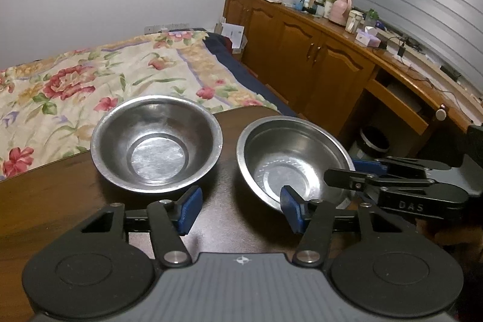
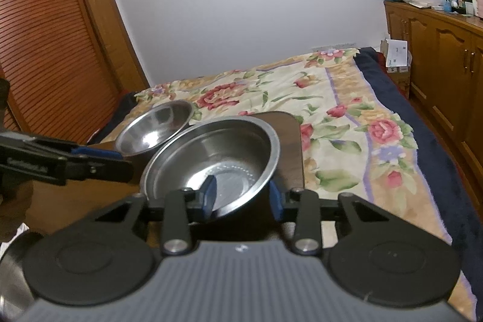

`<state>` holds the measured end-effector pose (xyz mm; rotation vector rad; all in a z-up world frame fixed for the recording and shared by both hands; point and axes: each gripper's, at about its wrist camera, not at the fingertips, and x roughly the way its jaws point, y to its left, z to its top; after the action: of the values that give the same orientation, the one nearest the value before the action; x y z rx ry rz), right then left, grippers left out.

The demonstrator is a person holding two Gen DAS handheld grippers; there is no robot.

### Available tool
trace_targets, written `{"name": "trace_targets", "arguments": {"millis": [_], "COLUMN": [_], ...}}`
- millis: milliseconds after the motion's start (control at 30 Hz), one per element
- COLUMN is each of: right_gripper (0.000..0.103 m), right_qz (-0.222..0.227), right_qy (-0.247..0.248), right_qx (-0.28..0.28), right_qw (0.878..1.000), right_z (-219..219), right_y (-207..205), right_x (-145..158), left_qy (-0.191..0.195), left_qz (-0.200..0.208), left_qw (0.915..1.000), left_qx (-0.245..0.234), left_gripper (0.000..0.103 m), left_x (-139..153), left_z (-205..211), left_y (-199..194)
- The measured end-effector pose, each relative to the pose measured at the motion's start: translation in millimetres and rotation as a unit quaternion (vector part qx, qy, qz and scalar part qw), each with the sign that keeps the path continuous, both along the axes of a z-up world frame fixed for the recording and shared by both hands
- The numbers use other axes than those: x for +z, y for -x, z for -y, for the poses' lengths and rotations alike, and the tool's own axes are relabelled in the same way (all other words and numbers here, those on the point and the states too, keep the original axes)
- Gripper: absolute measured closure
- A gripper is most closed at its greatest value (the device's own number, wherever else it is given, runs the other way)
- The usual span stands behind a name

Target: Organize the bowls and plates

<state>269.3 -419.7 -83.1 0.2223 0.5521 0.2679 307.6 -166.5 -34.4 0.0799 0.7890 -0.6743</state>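
Note:
Two steel bowls are on a dark wooden table (image 1: 45, 201). The left bowl (image 1: 157, 147) (image 2: 154, 129) sits flat and upright. The right bowl (image 1: 289, 159) (image 2: 217, 153) is tilted. My right gripper (image 2: 243, 196) (image 1: 347, 171) straddles its near rim, one blue pad inside and one outside, shut on the wall. My left gripper (image 1: 240, 210) (image 2: 120, 163) is open low over the table, in front of the gap between the bowls. Nothing is between its fingers, and its right finger is close to the tilted bowl's base.
A bed with a floral cover (image 1: 90, 74) (image 2: 332, 110) lies just past the table's far edge. Wooden cabinets (image 1: 302, 56) with a cluttered top run along the right, with a dark bin (image 1: 372, 141) below. A louvred wooden door (image 2: 45, 50) stands left. Another steel rim (image 2: 12, 276) shows at lower left.

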Motion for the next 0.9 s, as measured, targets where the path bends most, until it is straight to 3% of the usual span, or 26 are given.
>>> {"name": "trace_targets", "arguments": {"millis": [733,900], "right_gripper": [0.07,0.07], "right_qz": [-0.001,-0.004], "right_qy": [0.001,-0.003], "right_qx": [0.02,0.022], "right_qw": [1.0,1.0], "right_z": [-7.9,-8.6], "right_y": [9.6,9.5], "right_x": [-0.9,-1.5], "left_qy": [-0.006,-0.005], "left_qz": [-0.021,-0.025], "left_qw": [0.9998,0.9996], "left_qx": [-0.003,-0.008], "left_gripper": [0.058,0.071], "left_x": [-10.9,-11.7], "left_z": [4.3,4.2], "left_y": [-13.3,-12.3]}}
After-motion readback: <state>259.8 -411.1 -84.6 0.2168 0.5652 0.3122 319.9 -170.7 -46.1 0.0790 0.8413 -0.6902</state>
